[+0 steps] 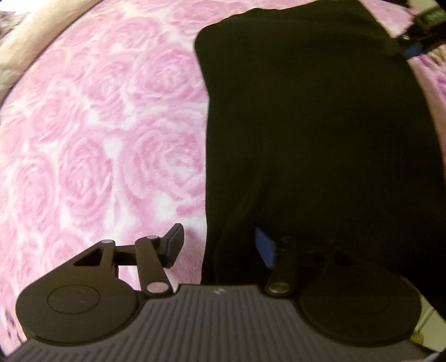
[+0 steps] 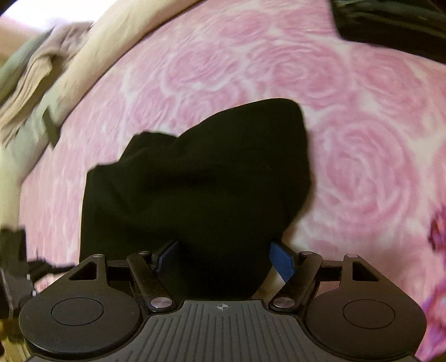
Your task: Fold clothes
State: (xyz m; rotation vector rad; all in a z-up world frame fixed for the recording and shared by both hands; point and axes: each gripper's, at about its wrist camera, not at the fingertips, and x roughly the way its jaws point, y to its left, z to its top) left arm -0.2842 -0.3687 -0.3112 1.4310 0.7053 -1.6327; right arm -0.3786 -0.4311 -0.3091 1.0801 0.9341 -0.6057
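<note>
Pink rose-patterned bedding (image 1: pixel 97 125) fills both views, a plush blanket with large blooms in paler and deeper pink. Along its far edge in the right wrist view runs a beige cover (image 2: pixel 92 55), with a blurred heap of folded pale cloth (image 2: pixel 30 75) beyond it at the upper left. A dark pile of fabric (image 2: pixel 390 22) sits at the top right corner of that view.

On the blanket lies the black garment (image 1: pixel 320 139). It is plain and so dark that almost no seam or fold reads on it. From the left wrist it appears as a long flat slab with a fairly straight left edge and a rounded far corner. From the right wrist it looks bunched, rising to a soft hump (image 2: pixel 209 172) with an uneven stepped edge on its left side.

Pointing steeply down, the left gripper (image 1: pixel 220 247) straddles the near left edge of the garment: one finger stands over the pink blanket and the blue-padded one is over the black cloth. Its jaws stand partly apart and the pads do not visibly press on the fabric.

Also angled downward, the right gripper (image 2: pixel 225 261) has its jaws spread wide, with the near end of the garment lying between the blue pads (image 2: pixel 283 261). Whether the pads touch the cloth cannot be told. Its tip also shows at the upper right of the left wrist view, at the garment's far edge.
</note>
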